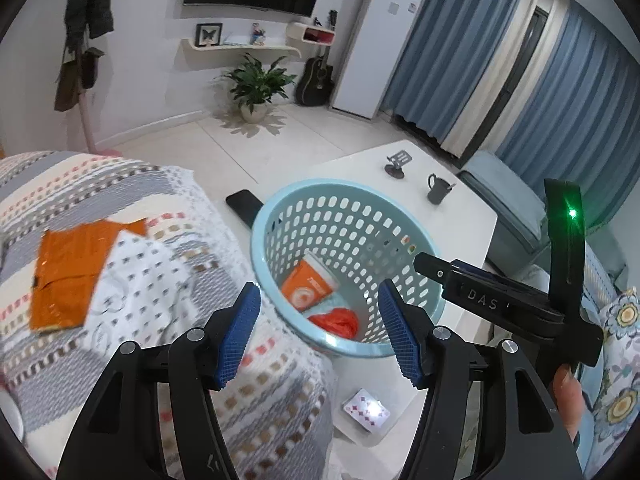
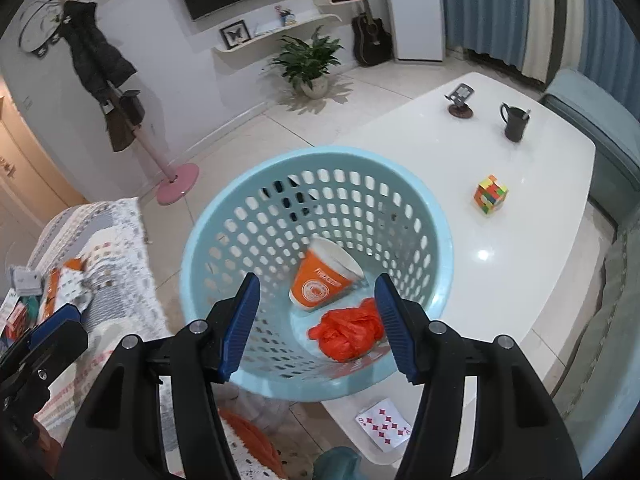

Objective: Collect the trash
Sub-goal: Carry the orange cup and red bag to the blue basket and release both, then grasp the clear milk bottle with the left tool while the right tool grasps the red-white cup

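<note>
Basket (image 2: 320, 168) holds orange cup (image 2: 320, 284) and red bag (image 2: 346, 330); both tools spread, empty.

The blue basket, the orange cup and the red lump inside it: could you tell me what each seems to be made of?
Blue basket: moulded plastic, smooth, slightly glossy, with rows of punched holes. Orange cup: probably paper, printed matte wall with a white inside. Red lump: likely a thin plastic bag, crumpled with a faint sheen.

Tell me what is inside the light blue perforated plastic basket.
The light blue perforated plastic basket holds an orange and white paper cup lying on its side and a crumpled red-orange plastic bag. Whatever lies under the bag is covered, and the near wall hides part of the floor.
</note>
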`<state>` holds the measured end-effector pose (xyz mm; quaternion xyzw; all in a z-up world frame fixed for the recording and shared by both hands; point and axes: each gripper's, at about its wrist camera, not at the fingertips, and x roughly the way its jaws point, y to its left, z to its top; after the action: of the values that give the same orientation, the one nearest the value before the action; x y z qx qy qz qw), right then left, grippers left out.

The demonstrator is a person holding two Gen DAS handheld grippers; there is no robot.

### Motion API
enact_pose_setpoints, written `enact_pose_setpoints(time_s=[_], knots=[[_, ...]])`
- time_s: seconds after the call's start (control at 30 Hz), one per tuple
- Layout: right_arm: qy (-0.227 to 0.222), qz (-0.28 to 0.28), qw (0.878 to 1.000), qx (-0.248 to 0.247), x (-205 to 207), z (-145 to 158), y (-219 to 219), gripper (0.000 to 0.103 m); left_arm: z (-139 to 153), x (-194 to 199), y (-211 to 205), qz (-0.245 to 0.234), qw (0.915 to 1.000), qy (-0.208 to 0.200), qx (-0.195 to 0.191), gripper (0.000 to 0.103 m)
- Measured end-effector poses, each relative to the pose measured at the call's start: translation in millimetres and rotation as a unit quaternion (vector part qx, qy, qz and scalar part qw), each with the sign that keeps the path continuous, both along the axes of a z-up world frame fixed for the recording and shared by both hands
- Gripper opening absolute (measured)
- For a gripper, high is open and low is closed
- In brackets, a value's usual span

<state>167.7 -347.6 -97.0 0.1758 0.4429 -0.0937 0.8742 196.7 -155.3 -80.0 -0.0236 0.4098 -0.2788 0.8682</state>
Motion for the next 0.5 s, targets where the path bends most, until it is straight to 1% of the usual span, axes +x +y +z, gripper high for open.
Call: enact_pose_setpoints(time_s=[0.13, 0.27, 0.37, 0.5], knots=[[-0.028, 0.026, 0.999, -0.007, -5.2, 21.4, 23.1, 0.056, 18.8, -18.6, 24.2, 0.021, 0.9994, -0.025, -0.011, 0.06], [-0.063, 0.06, 0.996, -0.03, -11.0, 47.2, 57.9, 0.056, 43.4, -37.9, 54.6, 0.05, 0.9968, -0.06, -0.017, 0.06], [-0.093, 0.099, 0.99, -0.042, -16.6, 65.3, 92.0, 0.056, 60.2, -53.9, 81.3, 0.078, 0.993, -0.085, -0.025, 0.061], [-0.126, 0.153, 0.979, -0.052, -22.9, 84.2, 141.3, 0.056, 79.4, -75.0, 127.3, 0.126, 0.9848, -0.115, -0.031, 0.063]])
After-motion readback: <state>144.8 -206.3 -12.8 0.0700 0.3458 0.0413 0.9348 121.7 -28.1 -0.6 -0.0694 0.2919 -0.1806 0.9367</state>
